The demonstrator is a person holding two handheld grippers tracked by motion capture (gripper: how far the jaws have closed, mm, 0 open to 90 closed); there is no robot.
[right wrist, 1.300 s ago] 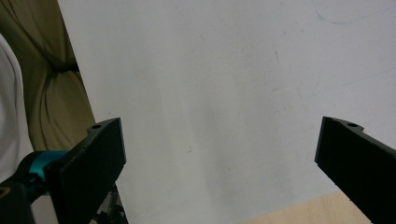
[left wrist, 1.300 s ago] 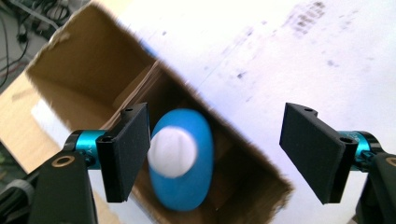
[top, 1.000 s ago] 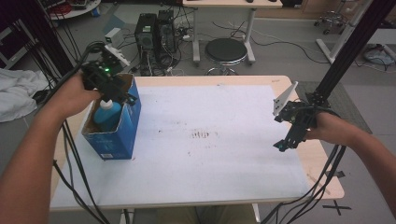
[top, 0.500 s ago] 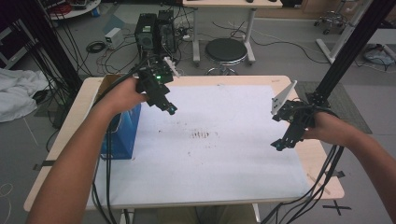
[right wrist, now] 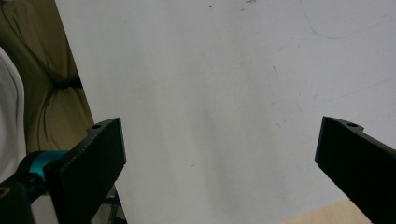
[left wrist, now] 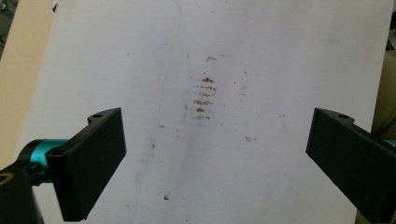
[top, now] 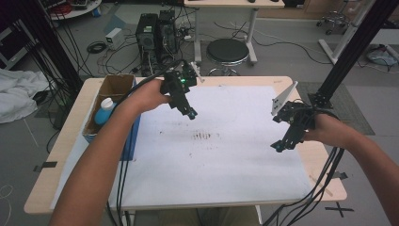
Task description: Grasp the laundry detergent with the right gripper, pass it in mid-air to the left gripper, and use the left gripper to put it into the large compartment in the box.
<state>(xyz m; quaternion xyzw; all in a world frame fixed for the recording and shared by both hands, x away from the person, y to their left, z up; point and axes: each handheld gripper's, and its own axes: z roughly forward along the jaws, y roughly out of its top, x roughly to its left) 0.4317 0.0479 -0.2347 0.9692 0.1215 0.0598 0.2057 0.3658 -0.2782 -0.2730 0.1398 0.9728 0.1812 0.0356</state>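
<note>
Two grippers hang above the table point(top: 56, 179), and we take them from left to right. At the far left edge we see an open cardboard box point(top: 111, 88) with blue sides, and a blue bottle point(top: 104, 112) with a white cap stands inside it. Just right of the box, our left gripper point(top: 190, 114) is held over the white sheet point(top: 221, 169), near the table's far edge; its jaws stand wide apart with nothing between them, and its own view looks down on a patch of brown stains point(left wrist: 203, 97). Well apart, near the right edge, our right gripper point(top: 277, 147) hovers low over the sheet, jaws likewise spread and empty.
</note>
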